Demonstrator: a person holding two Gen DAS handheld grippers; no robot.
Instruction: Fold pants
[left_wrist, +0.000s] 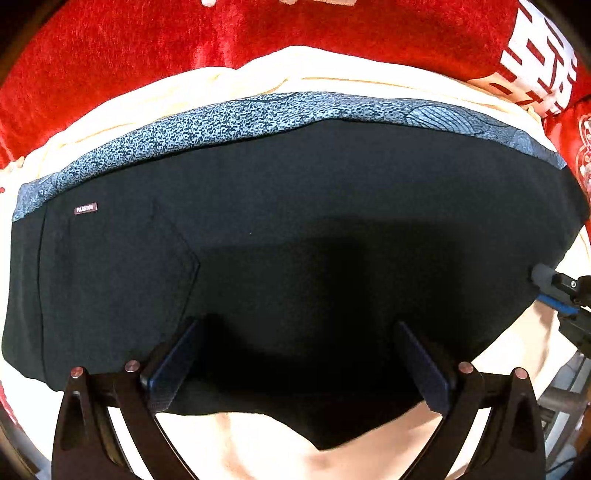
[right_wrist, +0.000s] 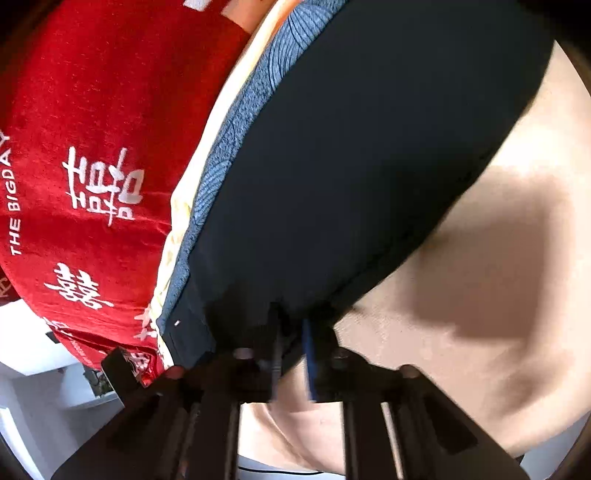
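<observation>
Both tongs sit at the near edge of the pants (left_wrist: 295, 206). I have the left gripper (left_wrist: 295, 365) spread wide, its two blue-faced fingers (left_wrist: 168, 373) resting low over the dark cloth with nothing between them. The right gripper (right_wrist: 291, 354) is drawn narrow, and from its own camera the jaws look pinched on the hem at the pants' end, though blur there keeps me from being certain the cloth is truly caught. From the left camera I can see that right gripper (left_wrist: 554, 284) meeting the cloth at the far right edge.

Outward from the tongs, the pants lie flat and spread on a cream sheet (left_wrist: 369, 458), already doubled into a broad dark slab. A small label (left_wrist: 85, 208) and a pocket seam show toward the left end. Along the far edge runs a blue patterned cloth (left_wrist: 258, 110), peeking from beneath or behind; I cannot tell if it belongs to the pants. Beyond that lies a red cloth (left_wrist: 147, 44) with white characters.

My judgement is that the fabric is light, soft and limp, so it will sag and drag wherever it is unsupported. I would take it at the corners or hem, pinching all layers together, and lift both ends evenly so the fold lands square.
</observation>
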